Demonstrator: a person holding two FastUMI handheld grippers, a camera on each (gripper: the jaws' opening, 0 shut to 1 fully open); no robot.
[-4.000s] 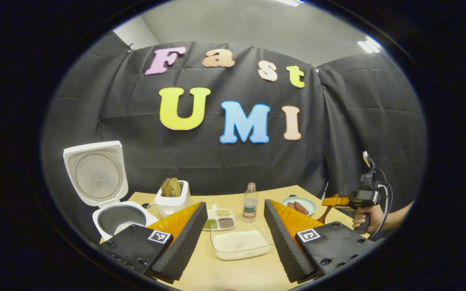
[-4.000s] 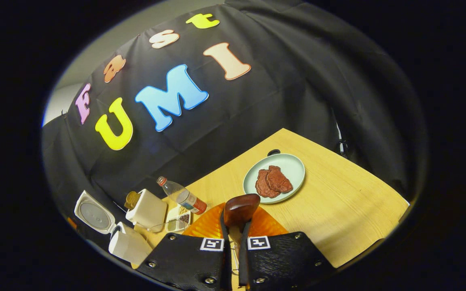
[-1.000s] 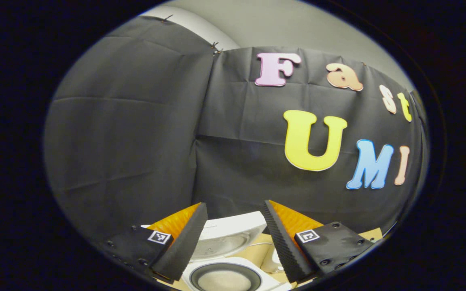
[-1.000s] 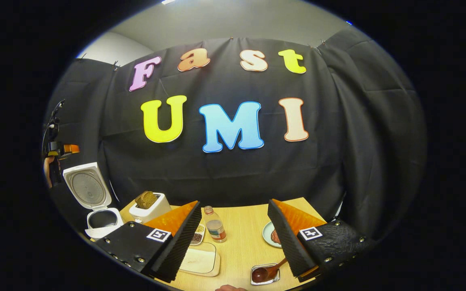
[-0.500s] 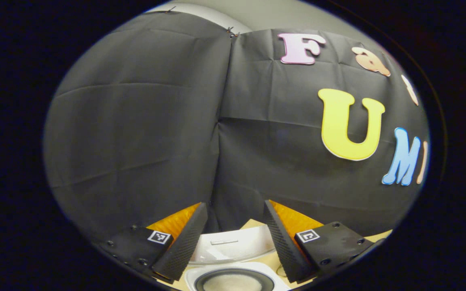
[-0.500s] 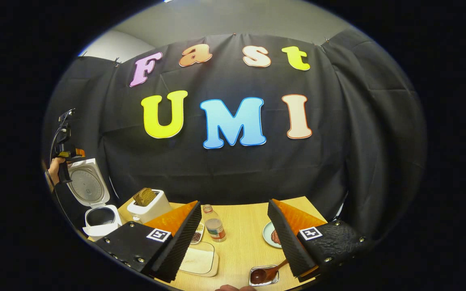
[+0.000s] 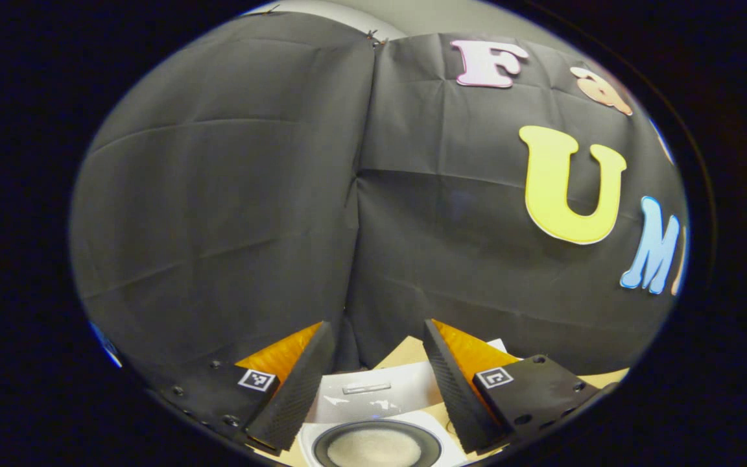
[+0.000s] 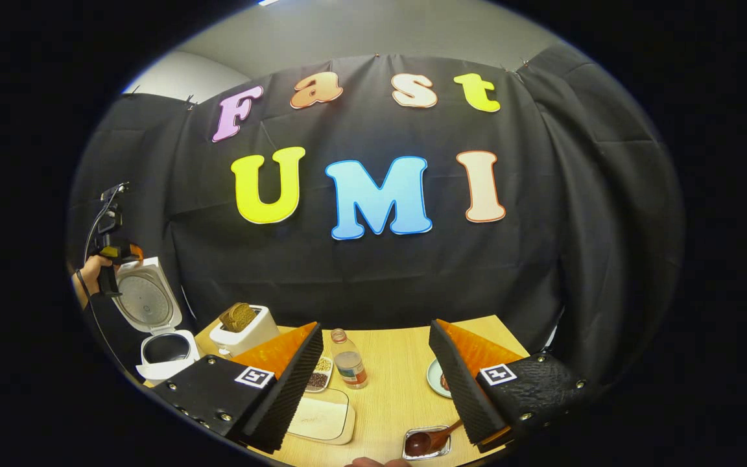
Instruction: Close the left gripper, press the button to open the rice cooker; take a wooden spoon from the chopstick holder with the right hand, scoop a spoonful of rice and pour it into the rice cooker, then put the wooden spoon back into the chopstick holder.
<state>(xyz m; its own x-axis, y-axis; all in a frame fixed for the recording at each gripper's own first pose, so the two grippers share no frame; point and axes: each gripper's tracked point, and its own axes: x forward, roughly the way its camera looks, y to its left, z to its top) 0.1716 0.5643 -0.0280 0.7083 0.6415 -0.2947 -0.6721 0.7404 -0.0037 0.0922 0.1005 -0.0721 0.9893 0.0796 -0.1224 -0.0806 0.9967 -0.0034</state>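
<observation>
L tool [image 7: 373,376] now nearer cooker lid [image 7: 373,392].

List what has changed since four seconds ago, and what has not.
The right gripper let go of the wooden spoon, which now lies with its bowl in the chopstick holder; its jaws went from shut to open. The left gripper moved from the table's middle to above the rice cooker, behind its lid, which now leans forward. Unchanged: left jaws open; toaster, bottle and plate in place.
</observation>
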